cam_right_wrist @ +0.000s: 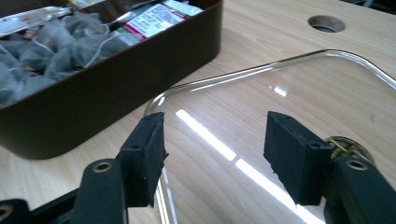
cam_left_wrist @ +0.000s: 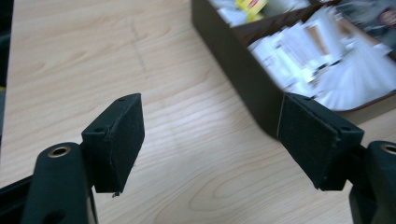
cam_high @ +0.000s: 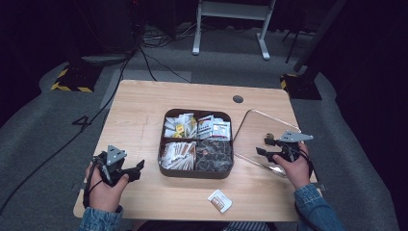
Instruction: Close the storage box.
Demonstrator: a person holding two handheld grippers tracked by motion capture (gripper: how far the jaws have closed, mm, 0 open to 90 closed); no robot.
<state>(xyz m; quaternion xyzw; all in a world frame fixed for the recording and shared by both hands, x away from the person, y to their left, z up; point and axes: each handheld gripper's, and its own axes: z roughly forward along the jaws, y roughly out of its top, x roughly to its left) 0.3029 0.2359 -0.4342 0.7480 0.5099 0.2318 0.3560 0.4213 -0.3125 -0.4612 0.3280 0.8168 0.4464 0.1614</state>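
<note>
A dark brown box with four compartments of tea bags and sachets sits mid-table. Its clear lid lies flat to its right. My left gripper is near the table's front left, pointing at the box, open and empty. In the left gripper view the pads stand wide over bare wood, beside the box wall. My right gripper hovers over the lid's near edge. In the right gripper view its jaws are open above the lid with nothing between them.
A single sachet lies on the wood by the front edge. A round cable hole sits behind the lid. A brass knob shows by the right jaw. Grey mesh tea bags fill the box corner nearest the lid.
</note>
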